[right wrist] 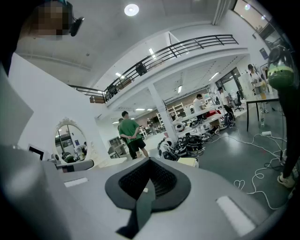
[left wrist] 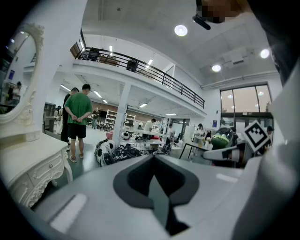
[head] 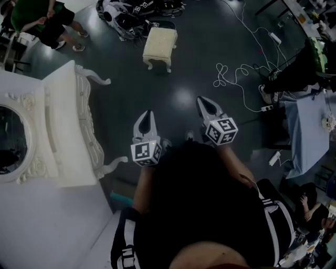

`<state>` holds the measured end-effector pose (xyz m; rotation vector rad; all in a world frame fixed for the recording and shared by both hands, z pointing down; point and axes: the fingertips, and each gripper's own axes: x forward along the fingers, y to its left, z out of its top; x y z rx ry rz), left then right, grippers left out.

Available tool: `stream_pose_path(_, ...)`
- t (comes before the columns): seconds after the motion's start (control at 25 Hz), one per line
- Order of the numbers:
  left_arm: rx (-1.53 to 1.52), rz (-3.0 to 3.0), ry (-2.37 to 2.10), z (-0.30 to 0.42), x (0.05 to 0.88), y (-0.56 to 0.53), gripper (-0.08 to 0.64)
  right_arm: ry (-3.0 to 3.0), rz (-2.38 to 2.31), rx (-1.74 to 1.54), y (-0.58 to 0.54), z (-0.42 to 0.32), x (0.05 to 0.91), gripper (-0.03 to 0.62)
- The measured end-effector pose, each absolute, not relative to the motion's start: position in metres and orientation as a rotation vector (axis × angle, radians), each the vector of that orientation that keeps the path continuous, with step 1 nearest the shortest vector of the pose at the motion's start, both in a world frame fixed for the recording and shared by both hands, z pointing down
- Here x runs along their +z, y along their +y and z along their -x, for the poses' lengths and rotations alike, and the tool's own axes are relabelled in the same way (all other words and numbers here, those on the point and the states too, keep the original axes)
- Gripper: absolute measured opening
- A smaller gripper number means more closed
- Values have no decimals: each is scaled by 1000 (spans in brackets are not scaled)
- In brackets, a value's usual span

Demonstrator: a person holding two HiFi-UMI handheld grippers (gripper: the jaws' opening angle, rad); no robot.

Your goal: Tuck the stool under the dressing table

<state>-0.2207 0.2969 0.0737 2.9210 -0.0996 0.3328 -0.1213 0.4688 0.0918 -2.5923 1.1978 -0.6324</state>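
Observation:
The cream stool stands on the dark floor, well out from the white dressing table with its oval mirror at the left. Only a corner of the stool shows in the right gripper view; the table fills the left of the left gripper view. My left gripper and right gripper are held close to my body, side by side, both shut and empty. They point toward the stool, which lies a good way ahead of them.
White cables loop over the floor to the right of the stool. A heap of gear lies behind it. A person in a green shirt stands beyond the table. A table with a blue cloth is at the right.

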Motion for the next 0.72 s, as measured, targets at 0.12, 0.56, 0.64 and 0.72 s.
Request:
stream_pose_path(0.12, 338, -2921, -99, 222, 76, 300, 9, 1203, 2589, -637, 471, 124, 94, -8)
stream_pose_path(0.56, 401, -2926, -90, 226, 87, 326, 9, 1201, 2559, -649, 492, 127, 101, -8)
stream_pose_path(0.64, 411, -2931, -86, 223, 88, 333, 9, 1197, 2535, -638, 497, 123, 101, -6)
stream_pose_path(0.72, 424, -2931, -90, 219, 89, 338, 9, 1197, 2523, -641, 502, 120, 102, -6)
